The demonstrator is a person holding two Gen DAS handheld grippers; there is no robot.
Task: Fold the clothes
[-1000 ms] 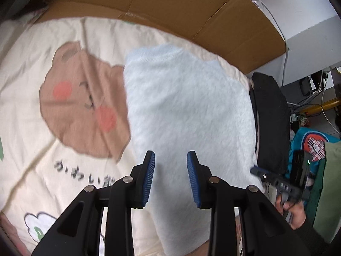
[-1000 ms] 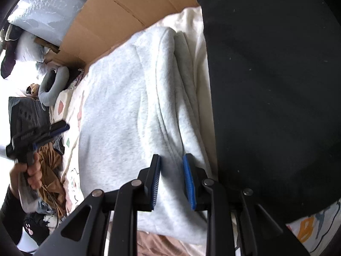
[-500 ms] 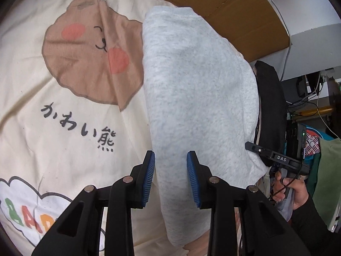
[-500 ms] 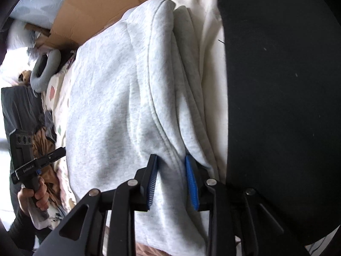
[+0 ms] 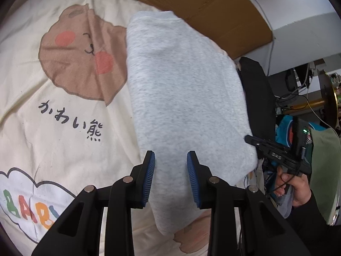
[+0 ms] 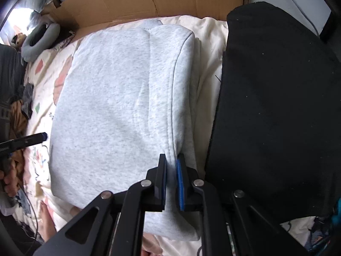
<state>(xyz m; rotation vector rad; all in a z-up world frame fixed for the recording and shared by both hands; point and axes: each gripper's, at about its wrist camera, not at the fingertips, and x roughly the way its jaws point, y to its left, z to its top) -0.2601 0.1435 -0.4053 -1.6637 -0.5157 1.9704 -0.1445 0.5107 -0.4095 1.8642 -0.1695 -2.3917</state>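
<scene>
A light grey sweatshirt (image 5: pixel 183 98) lies folded into a thick block on a cream bedsheet with a bear print (image 5: pixel 64 106). My left gripper (image 5: pixel 170 160) is open and empty, hovering over the sweatshirt's near end. In the right wrist view the sweatshirt (image 6: pixel 119 98) fills the middle. My right gripper (image 6: pixel 171 160) is shut on a fold along its right edge, next to a black garment (image 6: pixel 272 106). The right gripper also shows in the left wrist view (image 5: pixel 277 153), at the sweatshirt's right edge.
Brown cardboard (image 5: pixel 191 2) stands behind the sheet. The folded black garment (image 5: pixel 257 98) lies right of the sweatshirt. Cables and cluttered items (image 5: pixel 302 89) sit at the far right. A grey neck pillow (image 6: pixel 40 38) lies at the sheet's far left.
My right gripper closed from slightly open onto the sweatshirt's right fold. The left gripper pulled back and stayed open. The sweatshirt's far edge now looks flatter and squarer.
</scene>
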